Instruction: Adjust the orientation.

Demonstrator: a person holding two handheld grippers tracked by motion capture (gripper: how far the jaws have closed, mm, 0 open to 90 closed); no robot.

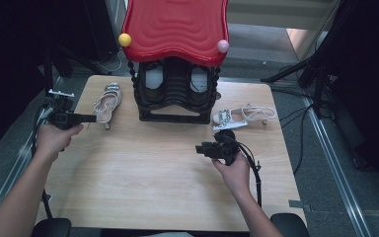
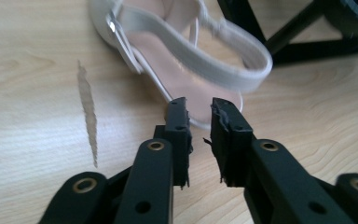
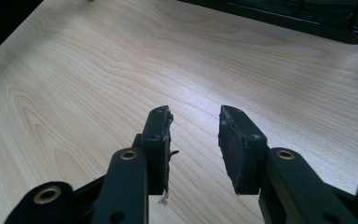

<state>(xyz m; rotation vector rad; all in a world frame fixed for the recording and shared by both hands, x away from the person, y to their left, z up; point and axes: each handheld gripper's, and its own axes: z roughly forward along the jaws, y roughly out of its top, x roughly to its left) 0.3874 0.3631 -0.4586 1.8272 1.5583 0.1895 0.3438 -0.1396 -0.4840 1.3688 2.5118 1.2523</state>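
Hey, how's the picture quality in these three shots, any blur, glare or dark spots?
High view: dark surround, bright light-wood table, soft grain throughout. Left gripper view: the pale strappy sandal is blurred and washed out, while the left tongs look sharper. Right gripper view: wood grain is crisp, with a bright sheen across the top and a black corner at upper left beyond the table edge.

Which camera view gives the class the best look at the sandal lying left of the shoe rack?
The left gripper view: the sandal lies close up past the open left gripper, its straps and insole clear. The high view shows the same sandal whole but small. The right gripper view faces bare table.
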